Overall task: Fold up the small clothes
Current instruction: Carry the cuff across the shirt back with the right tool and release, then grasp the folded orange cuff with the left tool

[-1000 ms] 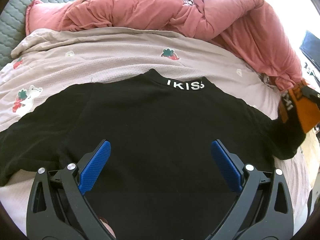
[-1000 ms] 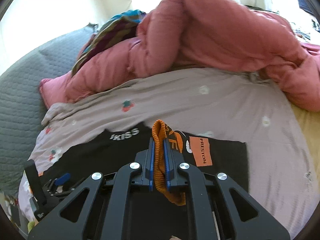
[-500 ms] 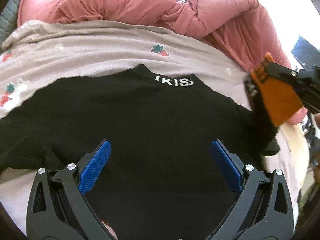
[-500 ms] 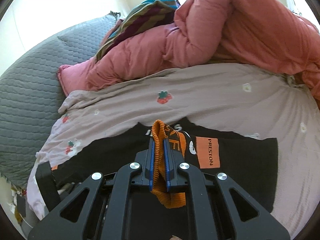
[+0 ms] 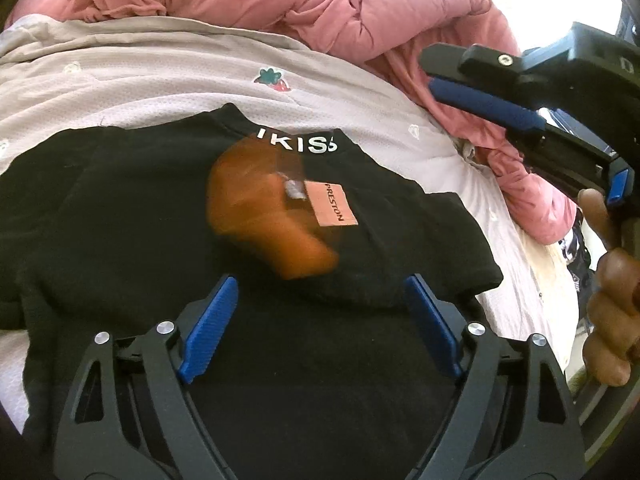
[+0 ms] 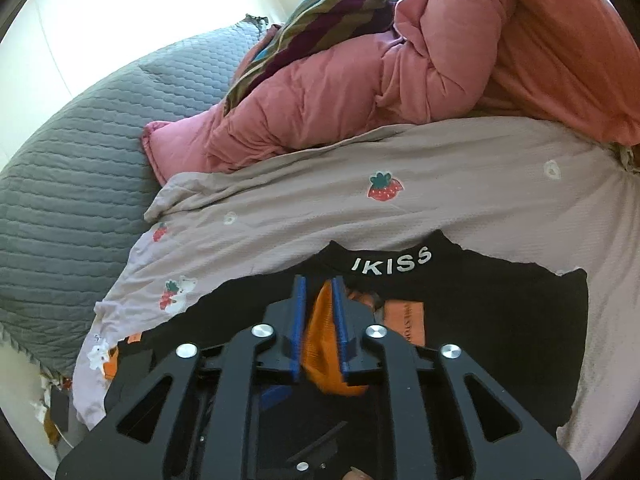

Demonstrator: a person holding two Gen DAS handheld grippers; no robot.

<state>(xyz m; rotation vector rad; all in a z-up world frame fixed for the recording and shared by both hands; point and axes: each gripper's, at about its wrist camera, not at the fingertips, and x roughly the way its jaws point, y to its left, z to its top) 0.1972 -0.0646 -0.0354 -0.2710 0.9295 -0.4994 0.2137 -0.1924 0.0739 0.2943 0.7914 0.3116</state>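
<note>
A black T-shirt (image 5: 140, 200) with a white "IKISS" collar (image 5: 298, 145) lies flat on the bed. Its right sleeve is folded in over the chest. The orange cuff (image 5: 264, 216) is blurred as it drops beside the orange label (image 5: 332, 204). My left gripper (image 5: 320, 284) hovers open over the shirt's lower body, jaws closing, no cloth between the pads. My right gripper (image 6: 318, 284) has its jaws opening; the cuff (image 6: 320, 332) shows through the gap, free of the pads. One of its fingers (image 5: 480, 104) hangs above the shirt's right shoulder.
The shirt rests on a pale sheet (image 5: 160, 72) printed with strawberries. A pink duvet (image 6: 360, 92) is heaped at the back with a striped cloth (image 6: 320, 12) on top. A grey quilted cover (image 6: 80, 160) lies left. A person's hand (image 5: 612, 320) is at the right edge.
The right gripper carried the orange-cuffed sleeve left across the shirt, then parted its jaws and the cuff fell onto the chest. The left jaws have narrowed a little.
</note>
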